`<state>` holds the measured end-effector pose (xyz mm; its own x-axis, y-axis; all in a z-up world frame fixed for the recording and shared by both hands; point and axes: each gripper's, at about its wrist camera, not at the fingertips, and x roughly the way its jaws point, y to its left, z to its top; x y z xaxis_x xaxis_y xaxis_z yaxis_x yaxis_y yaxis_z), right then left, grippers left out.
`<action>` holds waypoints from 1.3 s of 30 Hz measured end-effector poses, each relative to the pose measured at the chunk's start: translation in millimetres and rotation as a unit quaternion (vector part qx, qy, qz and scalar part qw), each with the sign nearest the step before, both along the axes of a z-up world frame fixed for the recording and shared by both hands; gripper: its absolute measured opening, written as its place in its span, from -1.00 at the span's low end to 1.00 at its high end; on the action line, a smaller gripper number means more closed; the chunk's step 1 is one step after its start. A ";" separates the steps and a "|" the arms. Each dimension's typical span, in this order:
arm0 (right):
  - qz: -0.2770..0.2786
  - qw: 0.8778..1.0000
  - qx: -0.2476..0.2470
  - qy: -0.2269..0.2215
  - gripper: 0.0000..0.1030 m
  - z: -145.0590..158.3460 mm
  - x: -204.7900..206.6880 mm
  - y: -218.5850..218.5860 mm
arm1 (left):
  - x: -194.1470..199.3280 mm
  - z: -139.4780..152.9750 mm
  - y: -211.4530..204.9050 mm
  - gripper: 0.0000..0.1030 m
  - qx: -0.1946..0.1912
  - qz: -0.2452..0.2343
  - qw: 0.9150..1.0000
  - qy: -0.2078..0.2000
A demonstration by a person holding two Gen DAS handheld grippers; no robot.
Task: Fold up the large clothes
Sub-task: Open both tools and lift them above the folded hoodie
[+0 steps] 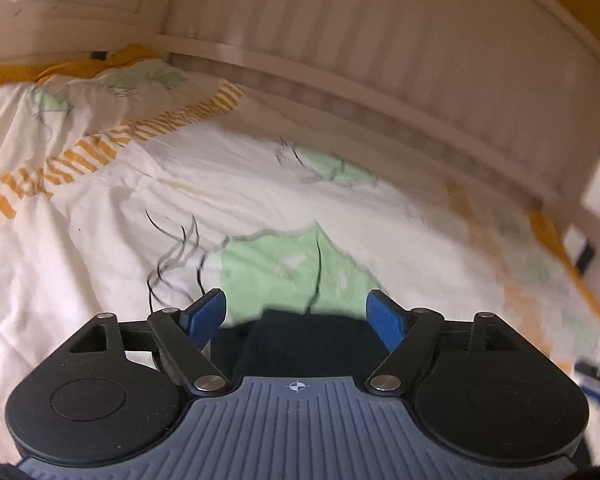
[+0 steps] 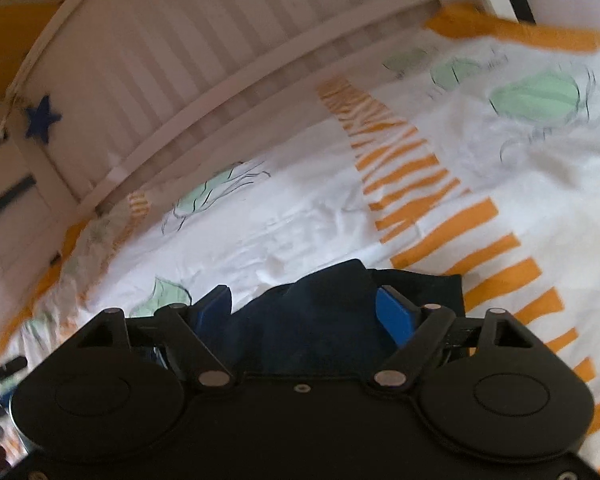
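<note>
A dark navy garment [image 2: 320,320] lies bunched on a bed, directly under and between the blue fingers of both claws. In the right wrist view the cloth fills the gap of the right claw [image 2: 306,312], its fingers spread wide and not pinching it; a flat edge runs off to the right. The left claw [image 1: 296,314] is likewise spread, with only a small dark fold [image 1: 300,332] at its base, so the right hand looks nearer the bulk. The garment's long axis cannot be told. Beneath is a white duvet [image 1: 220,184] with green and orange print, and beyond it a white slatted headboard [image 1: 380,40].
</note>
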<state>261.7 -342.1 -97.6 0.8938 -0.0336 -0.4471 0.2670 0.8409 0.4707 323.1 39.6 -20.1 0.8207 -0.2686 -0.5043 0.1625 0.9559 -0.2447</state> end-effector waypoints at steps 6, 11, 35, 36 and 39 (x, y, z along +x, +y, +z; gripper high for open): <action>0.073 0.991 -0.108 0.037 0.62 -0.5 -2.9 61.8 | -24.5 -24.6 -49.3 0.48 0.095 -0.078 0.992 0.007; 0.140 0.965 -0.214 0.062 0.62 -8.0 16.0 109.5 | -13.8 -52.1 -73.3 0.48 0.152 -0.096 0.984 0.020; 0.070 0.989 -0.110 0.069 0.99 -11.5 -7.9 7.9 | 1.8 -60.0 41.2 0.88 -0.041 -0.045 0.992 0.109; 0.066 0.991 -0.096 0.071 0.99 -12.3 -15.7 -1.5 | -1.5 -61.0 49.9 0.88 -0.052 -0.042 0.991 0.115; 0.066 0.992 -0.064 0.088 0.99 -20.5 -34.3 -24.1 | -9.5 -63.5 67.0 0.88 -0.067 -0.037 0.988 0.131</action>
<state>227.3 -366.2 -118.0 0.8021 0.0125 -0.5970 0.2193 0.9237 0.3140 313.6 106.6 -83.6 0.6417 -0.4019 -0.6533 0.1458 0.9001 -0.4105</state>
